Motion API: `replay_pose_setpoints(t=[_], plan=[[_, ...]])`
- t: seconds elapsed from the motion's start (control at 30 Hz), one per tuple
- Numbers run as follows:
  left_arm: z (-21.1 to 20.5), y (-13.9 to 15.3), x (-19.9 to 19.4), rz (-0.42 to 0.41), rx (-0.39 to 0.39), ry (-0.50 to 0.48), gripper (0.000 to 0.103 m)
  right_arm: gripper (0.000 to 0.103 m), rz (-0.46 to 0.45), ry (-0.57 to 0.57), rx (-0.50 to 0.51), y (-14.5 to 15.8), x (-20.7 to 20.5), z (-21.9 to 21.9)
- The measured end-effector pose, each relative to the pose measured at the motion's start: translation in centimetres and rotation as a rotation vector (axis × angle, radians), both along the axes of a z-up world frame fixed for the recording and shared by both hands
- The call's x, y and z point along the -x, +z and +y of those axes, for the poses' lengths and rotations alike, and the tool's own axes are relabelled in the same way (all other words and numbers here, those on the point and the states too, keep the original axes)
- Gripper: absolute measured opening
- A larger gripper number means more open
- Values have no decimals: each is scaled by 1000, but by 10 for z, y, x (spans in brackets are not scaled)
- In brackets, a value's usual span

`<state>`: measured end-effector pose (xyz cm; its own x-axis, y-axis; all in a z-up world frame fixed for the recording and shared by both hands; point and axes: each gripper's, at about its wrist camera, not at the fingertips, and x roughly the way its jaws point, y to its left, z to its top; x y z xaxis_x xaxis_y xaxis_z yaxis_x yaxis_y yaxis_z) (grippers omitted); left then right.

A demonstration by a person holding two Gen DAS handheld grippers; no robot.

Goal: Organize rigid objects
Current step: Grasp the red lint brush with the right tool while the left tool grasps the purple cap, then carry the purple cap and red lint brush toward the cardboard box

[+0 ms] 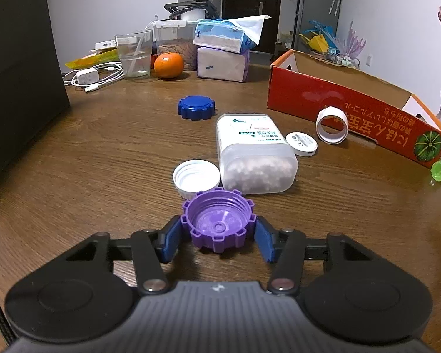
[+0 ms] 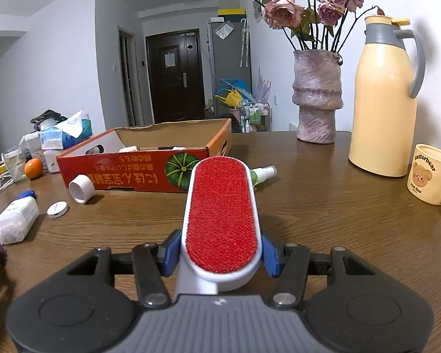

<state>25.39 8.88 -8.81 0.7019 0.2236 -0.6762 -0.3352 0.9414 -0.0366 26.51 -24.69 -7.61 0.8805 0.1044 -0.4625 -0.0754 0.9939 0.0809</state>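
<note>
Brown wooden table (image 1: 103, 153): my left gripper (image 1: 219, 235) clamps the purple notched plastic cap (image 1: 217, 223), right gripper (image 2: 220, 253) the red-faced white lint brush (image 2: 222, 214); lift level toward the orange cardboard box (image 1: 323, 100)

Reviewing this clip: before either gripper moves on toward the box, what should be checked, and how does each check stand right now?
1. Left gripper pads against the purple cap: ok, both sides touch.
2. Right gripper clamped on the lint brush: ok.
3. Orange box open on top: ok.
4. Free room inside the box: cannot tell, interior mostly hidden.
5. White cap touching the purple cap: cannot tell, they overlap in view.
</note>
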Motion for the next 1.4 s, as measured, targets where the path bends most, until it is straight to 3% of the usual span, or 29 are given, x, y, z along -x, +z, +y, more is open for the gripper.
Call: replay_pose_setpoints(t=[0.57,1.4], plan=[[-9,10,14,-62,-33,-27,54,55,-5,16,4,-1,9,13],[-61,44,4,-147,-91,-189,54,55,-25,99,5,17,10,57]])
